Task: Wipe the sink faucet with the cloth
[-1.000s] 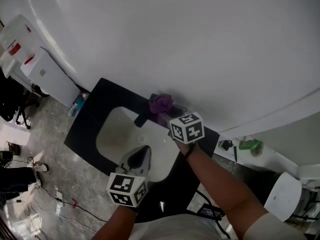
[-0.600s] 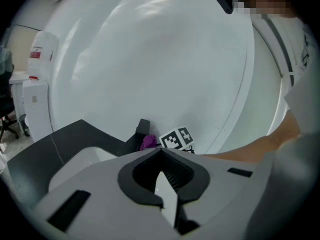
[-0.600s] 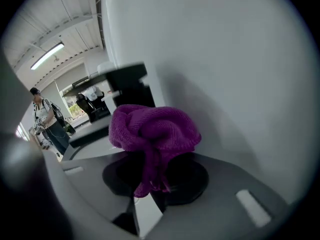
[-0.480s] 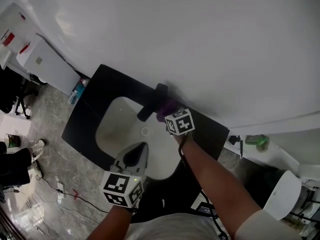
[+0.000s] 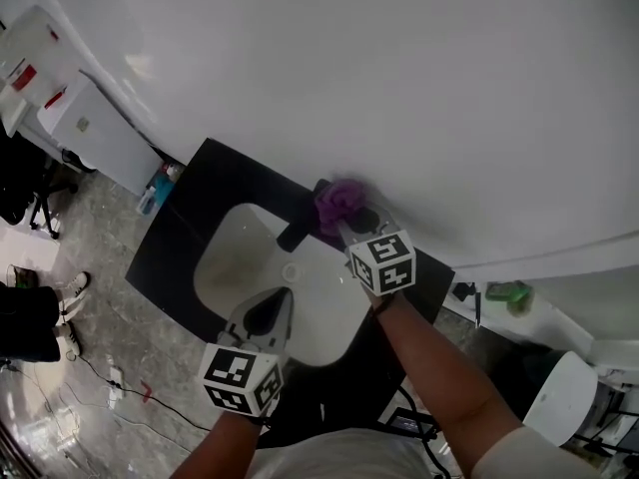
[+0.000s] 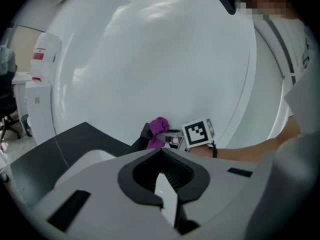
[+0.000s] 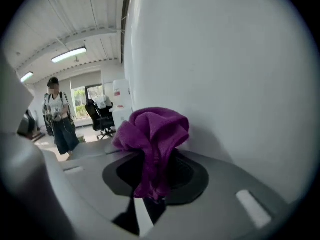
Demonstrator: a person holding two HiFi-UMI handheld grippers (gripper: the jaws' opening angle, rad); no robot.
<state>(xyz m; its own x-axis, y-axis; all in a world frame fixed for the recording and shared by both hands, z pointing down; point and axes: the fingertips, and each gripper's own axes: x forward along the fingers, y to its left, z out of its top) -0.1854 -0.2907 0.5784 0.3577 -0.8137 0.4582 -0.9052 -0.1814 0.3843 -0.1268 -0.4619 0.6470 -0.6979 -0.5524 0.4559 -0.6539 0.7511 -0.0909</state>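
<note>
A black faucet (image 5: pixel 298 231) stands at the back of a white sink (image 5: pixel 232 267) set in a black counter (image 5: pixel 180 230). My right gripper (image 5: pixel 344 230) is shut on a bunched purple cloth (image 5: pixel 339 200), which presses against the faucet's upper rear part, close to the white wall. In the right gripper view the cloth (image 7: pixel 152 129) hangs out of the shut jaws and hides the faucet. My left gripper (image 5: pixel 285 297) hovers over the basin's near side, shut and empty. The left gripper view shows the cloth (image 6: pixel 159 125), the faucet (image 6: pixel 145 134) and the right gripper's marker cube (image 6: pixel 198 132).
A curved white wall (image 5: pixel 379 88) rises right behind the counter. A white cabinet (image 5: pixel 90 138) and a blue bottle (image 5: pixel 155 196) stand to the left; a green object (image 5: pixel 504 291) lies on a ledge at right. A person (image 7: pixel 59 119) stands far off.
My right gripper has carried the cloth from beside the faucet's spout back up onto its rear top, nearer the wall. The left gripper has hardly moved.
</note>
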